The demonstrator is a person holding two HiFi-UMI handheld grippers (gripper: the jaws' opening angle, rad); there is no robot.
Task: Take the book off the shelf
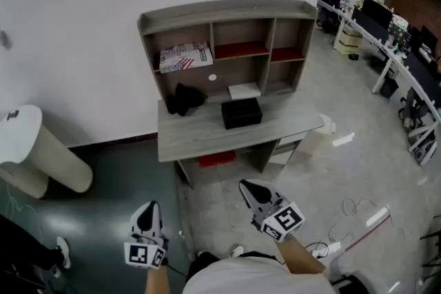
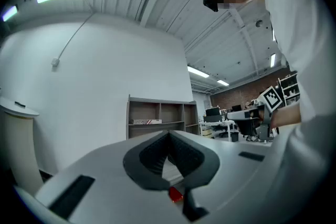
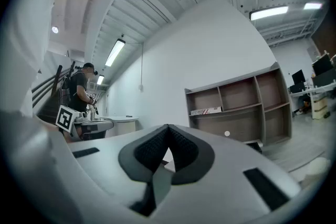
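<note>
The book [image 1: 185, 56] lies flat in the upper left compartment of the shelf [image 1: 227, 10], its patterned cover facing up, and nothing touches it. The shelf stands on a grey desk [image 1: 207, 131] against the white wall, a little above the middle of the head view. On the desk sit a black box [image 1: 241, 113] near the centre, a dark crumpled thing [image 1: 185, 98] to its left under the book's compartment, and a flat white item [image 1: 244, 90] just behind the box. Something red [image 1: 217, 160] shows below the desktop. Both grippers are well apart from the desk, low in the frame. The left gripper [image 1: 149, 208] is at lower left and the right gripper [image 1: 251, 189] at lower centre, both aimed toward the shelf. In the left gripper view the left gripper's [image 2: 168, 135] dark pads [image 2: 149, 157] meet at their tips with nothing between them. The right gripper view shows the same of the right gripper [image 3: 168, 127], closed tip to tip and empty. A white round stand [image 1: 27, 141] sits at the far left, and office desks with monitors [image 1: 386, 24] run along the upper right.
</note>
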